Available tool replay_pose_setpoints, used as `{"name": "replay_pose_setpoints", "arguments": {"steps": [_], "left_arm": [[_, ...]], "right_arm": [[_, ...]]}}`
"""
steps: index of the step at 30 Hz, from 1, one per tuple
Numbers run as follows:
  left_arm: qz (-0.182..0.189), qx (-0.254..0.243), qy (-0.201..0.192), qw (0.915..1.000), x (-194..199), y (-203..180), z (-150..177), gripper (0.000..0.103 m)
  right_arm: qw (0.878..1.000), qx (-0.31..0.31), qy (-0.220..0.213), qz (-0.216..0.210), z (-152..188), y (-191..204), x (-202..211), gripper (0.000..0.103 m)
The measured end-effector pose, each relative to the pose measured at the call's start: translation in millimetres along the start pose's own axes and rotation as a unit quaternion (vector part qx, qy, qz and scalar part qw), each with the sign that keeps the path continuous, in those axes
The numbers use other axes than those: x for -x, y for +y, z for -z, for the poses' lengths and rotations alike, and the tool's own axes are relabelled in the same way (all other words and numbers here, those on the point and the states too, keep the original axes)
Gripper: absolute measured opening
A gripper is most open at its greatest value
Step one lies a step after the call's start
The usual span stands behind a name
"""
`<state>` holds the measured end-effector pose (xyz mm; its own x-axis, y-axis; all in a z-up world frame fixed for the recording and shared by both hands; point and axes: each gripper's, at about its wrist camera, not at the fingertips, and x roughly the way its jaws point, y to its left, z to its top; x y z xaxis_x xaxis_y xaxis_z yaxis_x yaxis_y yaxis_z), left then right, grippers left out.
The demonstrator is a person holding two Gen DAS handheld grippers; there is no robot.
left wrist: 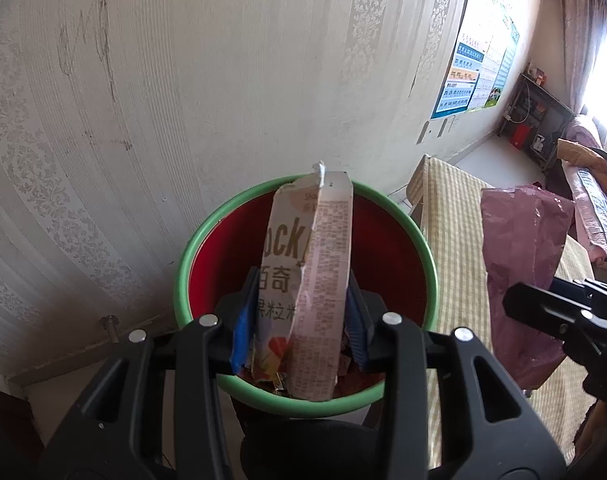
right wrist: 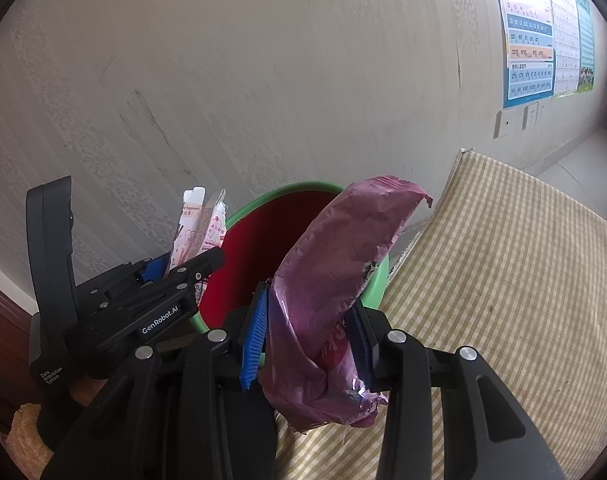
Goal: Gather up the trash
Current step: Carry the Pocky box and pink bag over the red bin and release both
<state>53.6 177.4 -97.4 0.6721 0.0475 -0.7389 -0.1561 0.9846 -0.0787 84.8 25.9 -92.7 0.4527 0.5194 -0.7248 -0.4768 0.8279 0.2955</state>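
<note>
Over red bin with green rim (left wrist: pixel 419 248), against wallpapered wall: left hand-held gripper (left wrist: pixel 299 332) clamped on flattened snack box (left wrist: pixel 323 280), long axis pointing up and away, far end over bin's back rim. Right hand-held gripper (right wrist: pixel 311 340) clamped on crumpled purple wrapper (right wrist: pixel 335 256), top curling right, sitting between bin and checkered cloth surface (right wrist: pixel 503 280).
</note>
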Motion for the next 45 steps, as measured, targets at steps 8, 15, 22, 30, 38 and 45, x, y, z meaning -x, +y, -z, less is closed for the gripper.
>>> {"name": "replay_pose_setpoints", "arguments": {"steps": [8, 15, 22, 30, 38, 45], "left_arm": [[-0.009, -0.005, 0.005, 0.9999, -13.1, 6.6, -4.4, 0.038], [-0.012, -0.004, 0.013, 0.9998, -27.5, 13.4, -11.2, 0.038], [-0.017, -0.003, 0.019, 0.9997, -37.0, 18.5, -12.1, 0.038], [-0.016, -0.004, 0.027, 0.9995, -46.4, 21.8, -11.4, 0.038], [-0.019, -0.001, 0.037, 0.9991, -56.1, 25.9, -11.4, 0.038], [-0.026, -0.01, 0.043, 0.9987, -64.3, 28.8, -11.6, 0.038]], "right_arm": [[1.0, 0.006, 0.009, 0.003, -2.7, 1.2, -13.3, 0.038], [1.0, 0.022, 0.014, 0.002, -8.6, 12.4, -24.4, 0.038], [0.999, 0.03, 0.016, 0.003, -11.8, 17.1, -29.5, 0.038], [0.999, 0.031, 0.025, 0.006, -11.5, 16.3, -34.3, 0.038], [0.999, 0.032, 0.031, 0.007, -10.4, 15.8, -39.6, 0.038], [0.999, 0.035, 0.034, 0.007, -9.6, 15.3, -42.6, 0.038]]}}
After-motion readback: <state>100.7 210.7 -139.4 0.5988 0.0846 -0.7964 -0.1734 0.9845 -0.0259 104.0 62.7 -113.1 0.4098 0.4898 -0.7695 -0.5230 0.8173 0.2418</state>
